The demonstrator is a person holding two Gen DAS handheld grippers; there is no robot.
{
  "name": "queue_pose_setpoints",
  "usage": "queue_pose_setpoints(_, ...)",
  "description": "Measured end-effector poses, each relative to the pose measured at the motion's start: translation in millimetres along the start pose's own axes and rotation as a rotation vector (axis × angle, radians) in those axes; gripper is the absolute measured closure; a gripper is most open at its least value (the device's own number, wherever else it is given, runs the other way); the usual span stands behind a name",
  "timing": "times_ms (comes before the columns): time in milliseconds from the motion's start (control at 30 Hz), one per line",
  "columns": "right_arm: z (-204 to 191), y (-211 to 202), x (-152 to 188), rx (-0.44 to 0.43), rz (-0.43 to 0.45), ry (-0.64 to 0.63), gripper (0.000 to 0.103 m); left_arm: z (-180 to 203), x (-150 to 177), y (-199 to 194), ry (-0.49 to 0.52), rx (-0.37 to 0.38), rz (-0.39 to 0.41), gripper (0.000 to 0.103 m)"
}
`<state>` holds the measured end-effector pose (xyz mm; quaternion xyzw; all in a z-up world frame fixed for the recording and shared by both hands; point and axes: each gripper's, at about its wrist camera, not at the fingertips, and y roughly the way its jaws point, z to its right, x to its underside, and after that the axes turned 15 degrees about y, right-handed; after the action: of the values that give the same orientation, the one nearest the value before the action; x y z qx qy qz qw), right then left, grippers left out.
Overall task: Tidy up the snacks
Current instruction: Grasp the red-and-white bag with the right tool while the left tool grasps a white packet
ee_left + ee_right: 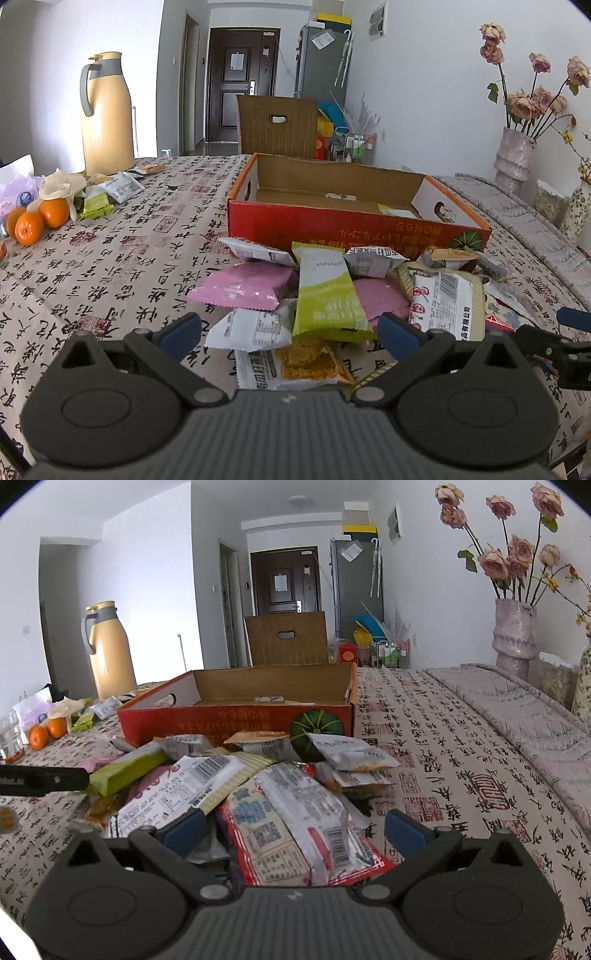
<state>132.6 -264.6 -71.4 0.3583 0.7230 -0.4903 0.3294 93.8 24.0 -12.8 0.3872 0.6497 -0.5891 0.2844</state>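
On the far left of the worktop (122,258), under a cloth printed with black calligraphy and red seals: three oranges (35,221), a crumpled bag, a few loose packets, then a tall yellow flask (107,114) with a grey handle. Behind, white walls, a dark brown door (242,83) at the end of the room, a grey fridge (323,61), a brown carton with a handle hole.

In the middle, an open red cardboard box (354,221) with a pumpkin picture, almost empty, only a small packet inside. Just in front of it, touching its red wall, the pile of snacks (332,291): pink, green and white wrappers, lying over each other.

Left claw (290,328) spread wide, low over the near edge of the pile, around the green packet (327,291), not pinching it. Right claw (295,829) spread wide too, a red and white noodle packet (299,823) lying between the blue pads, not pressed.

On the right, a grey quilted cover, and a pink vase (515,635) with dried roses near the wall.
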Motion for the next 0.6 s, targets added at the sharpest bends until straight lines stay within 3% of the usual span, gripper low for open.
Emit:
queue_pose_setpoints(433, -7, 38, -18, -0.016, -0.125, -0.131, 0.002, 1, 3, -2, -0.003, -0.010, -0.012, 0.000)
queue_pose_setpoints(533, -12, 47, -14, -0.013, -0.155, -0.169, 0.009, 0, 3, -2, -0.003, -0.013, -0.016, 0.000)
queue_pose_setpoints(600, -14, 49, -10, -0.012, -0.164, -0.176, 0.022, 0, 3, -1, -0.002, -0.013, -0.017, 0.000)
